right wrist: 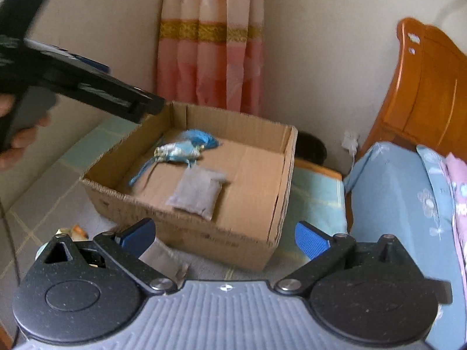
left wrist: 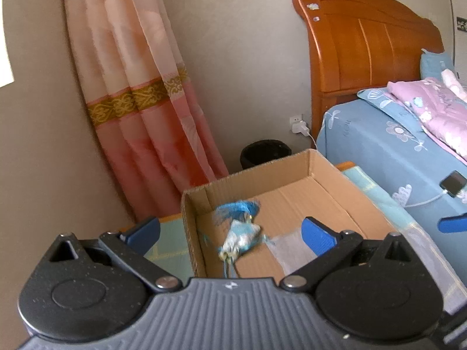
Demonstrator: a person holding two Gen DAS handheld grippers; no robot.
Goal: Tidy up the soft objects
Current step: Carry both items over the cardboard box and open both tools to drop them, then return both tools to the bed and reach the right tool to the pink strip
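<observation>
Soft objects are seen inside an open cardboard box [right wrist: 204, 233] on the floor: a blue tasselled pouch [right wrist: 178, 150] of shiny patterned fabric, and a flat grey pillow-shaped sachet [right wrist: 198, 192] just beside it toward the near wall. In the left wrist view the pouch [left wrist: 240, 233] is seen blurred, between and beyond the spread fingers of the left gripper [left wrist: 230, 230], untouched by either blue pad; the jaws are held wide apart with nothing clamped. The right gripper [right wrist: 224, 233] is likewise spread wide and empty, held in front of the box's near wall, with both objects well beyond its fingertips.

The box is of corrugated brown card, with upright flaps and a creased bottom. A tiled floor [right wrist: 38, 204] of pale squares lies under it.

Only the right wrist view shows the grey sachet clearly, another grey piece [right wrist: 163, 259] on the floor beneath the left finger, and the left gripper from outside as a dark body over the box's far corner, gripped by a hand [right wrist: 17, 143]. Only the left wrist view shows a phone [left wrist: 454, 183] on the blue bedsheet [left wrist: 379, 151].
</observation>
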